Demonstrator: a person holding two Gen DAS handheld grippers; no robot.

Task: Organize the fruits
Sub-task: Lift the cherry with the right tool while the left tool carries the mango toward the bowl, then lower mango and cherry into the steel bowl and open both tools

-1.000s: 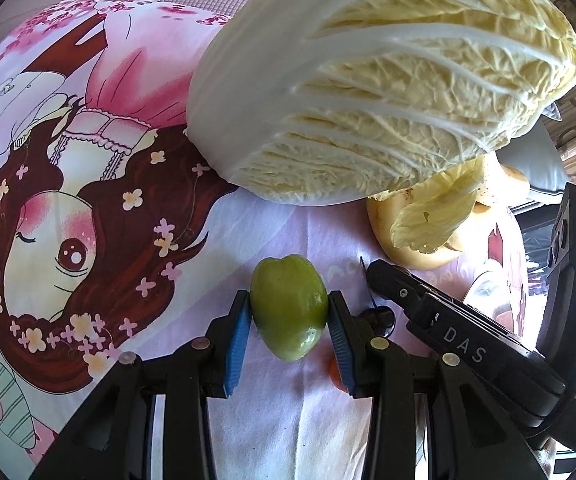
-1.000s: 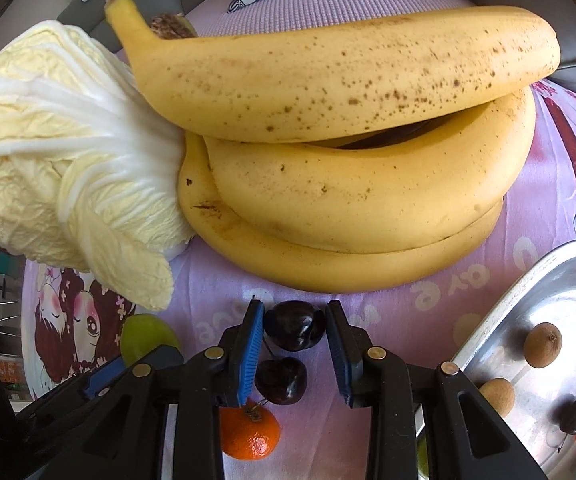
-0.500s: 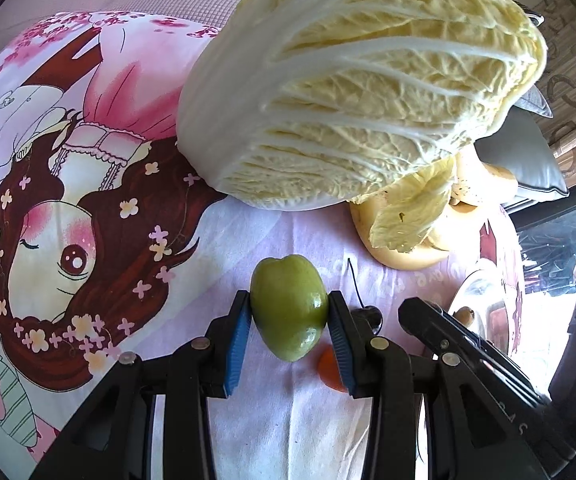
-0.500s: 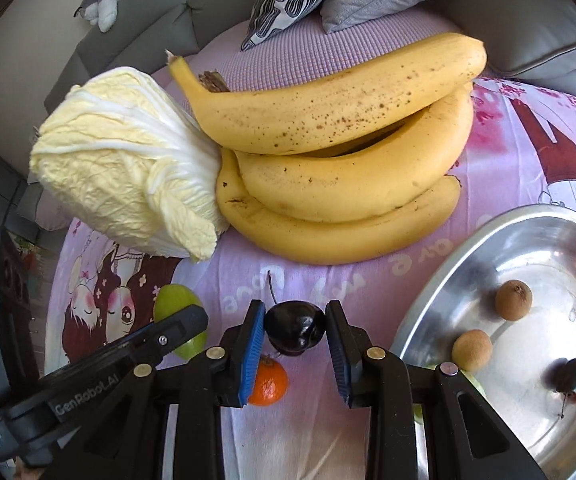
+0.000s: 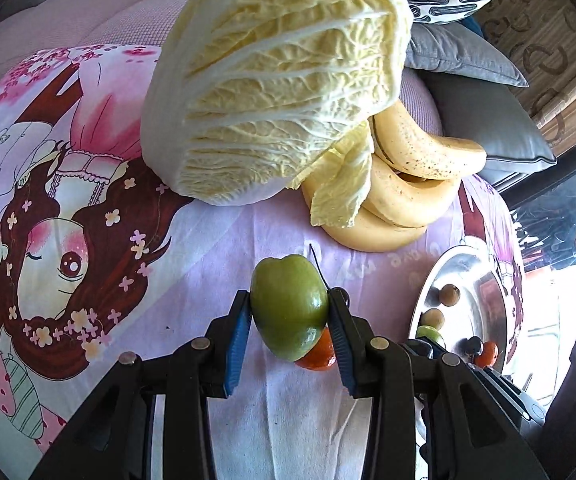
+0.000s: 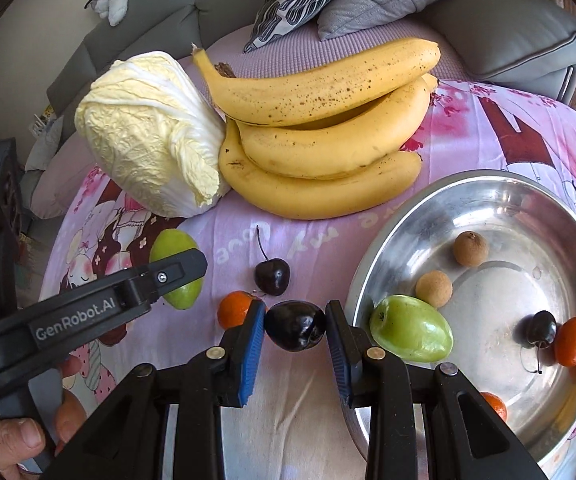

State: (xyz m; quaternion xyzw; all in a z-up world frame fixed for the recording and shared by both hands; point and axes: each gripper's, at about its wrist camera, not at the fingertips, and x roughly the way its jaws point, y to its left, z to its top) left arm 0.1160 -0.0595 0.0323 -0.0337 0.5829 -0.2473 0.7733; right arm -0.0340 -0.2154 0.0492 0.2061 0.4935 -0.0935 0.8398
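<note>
- Dark cherry [image 6: 295, 330] clamped between the blue pads of the right tongs [image 6: 295, 334], held above the pink printed cloth [image 6: 488, 128], just beside the rim of the steel bowl [image 6: 500, 184].
- Green fruit [image 5: 290, 307] clenched in the left tongs [image 5: 290, 322], also off the cloth, with the bowl [image 5: 434, 276] off to its right.
- Bowl already holds a green fruit [image 6: 411, 328], two brown round fruits [image 6: 471, 249], a cherry [image 6: 540, 328] and small oranges [image 6: 572, 340].
- On the cloth: a stemmed cherry [image 6: 271, 276] and a small orange [image 6: 235, 309], both close under the tongs.
- Risk, right side: the cherry is small, smooth and round and only pinched at its sides, so it may squirt out if the grip loosens before it is over the rim; likely rolls off across the cloth.
- Risk, left side: the green fruit sticks well out past the pads, so a tilt could pivot it loose.
- Risk, both: the two tongs are close together heading for one bowl, so they may knock each other; a high drop would bounce off the steel.
- Cabbage [image 6: 151, 136] and bananas [image 6: 320, 128] lie behind, touching each other, well clear of the bowl.
</note>
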